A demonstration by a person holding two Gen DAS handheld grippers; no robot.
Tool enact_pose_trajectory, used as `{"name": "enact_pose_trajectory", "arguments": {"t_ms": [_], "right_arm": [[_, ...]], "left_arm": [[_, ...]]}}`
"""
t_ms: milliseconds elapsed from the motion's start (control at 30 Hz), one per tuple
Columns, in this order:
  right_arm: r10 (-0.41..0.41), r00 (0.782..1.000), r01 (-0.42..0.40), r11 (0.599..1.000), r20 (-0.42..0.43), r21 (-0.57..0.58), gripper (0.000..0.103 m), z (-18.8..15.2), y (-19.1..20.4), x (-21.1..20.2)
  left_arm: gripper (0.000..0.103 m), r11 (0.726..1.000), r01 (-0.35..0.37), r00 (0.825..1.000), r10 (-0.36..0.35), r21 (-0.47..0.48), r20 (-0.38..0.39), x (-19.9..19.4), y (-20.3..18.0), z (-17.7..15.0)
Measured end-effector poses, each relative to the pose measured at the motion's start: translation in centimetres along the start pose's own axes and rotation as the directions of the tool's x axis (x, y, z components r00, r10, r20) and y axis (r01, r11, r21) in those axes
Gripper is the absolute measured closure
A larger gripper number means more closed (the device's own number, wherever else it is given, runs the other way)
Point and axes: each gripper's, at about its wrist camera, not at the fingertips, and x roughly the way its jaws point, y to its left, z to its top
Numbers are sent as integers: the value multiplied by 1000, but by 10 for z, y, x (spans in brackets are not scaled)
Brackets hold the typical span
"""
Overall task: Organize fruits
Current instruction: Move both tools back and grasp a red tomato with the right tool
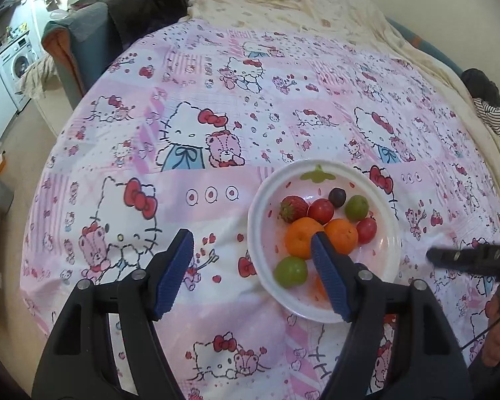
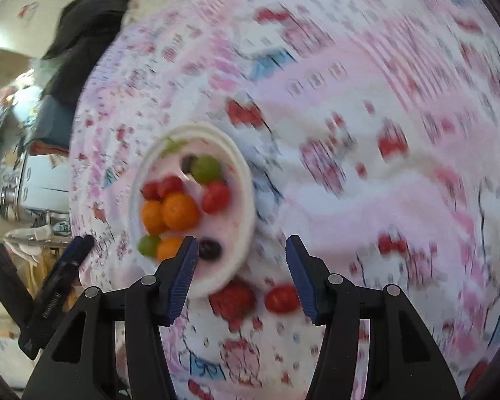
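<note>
Two claws, both spread and empty. My left claw (image 1: 251,275) hangs over the white bowl (image 1: 260,233) of fruit on the pink printed cloth. My right claw (image 2: 240,275) frames a strawberry (image 2: 231,298) and tomato (image 2: 281,298) lying just outside the bowl; I'd steady the blurred view, then pinch gently.
</note>
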Motion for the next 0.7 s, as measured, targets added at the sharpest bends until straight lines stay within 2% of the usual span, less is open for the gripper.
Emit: {"name": "enact_pose_trajectory", "arguments": {"t_ms": [133, 300, 400, 433, 467, 633, 700], "right_arm": [[15, 997, -10, 998, -71, 69, 46, -19, -16, 14], [-86, 989, 90, 995, -121, 33, 47, -30, -15, 34], [-116, 987, 118, 993, -109, 18, 52, -32, -16, 39], [-115, 988, 117, 993, -100, 15, 62, -33, -17, 38], [-115, 989, 116, 993, -93, 6, 68, -34, -17, 37], [-124, 990, 122, 992, -64, -36, 69, -38, -13, 28], [-101, 994, 100, 995, -34, -29, 69, -38, -13, 14]], "left_arm": [[33, 1000, -1, 1000, 1, 1, 14, -11, -1, -5], [33, 1000, -18, 1000, 18, -1, 23, -23, 1, -16], [33, 999, -7, 1000, 7, -35, 1, -26, 4, -28], [33, 999, -5, 1000, 4, -39, -6, -26, 3, -33], [33, 999, -5, 1000, 5, -39, -11, -26, 2, -37], [33, 999, -13, 999, 11, -34, -46, -23, -14, -53], [33, 999, -6, 998, 3, -42, -61, -21, -21, -58]]}}
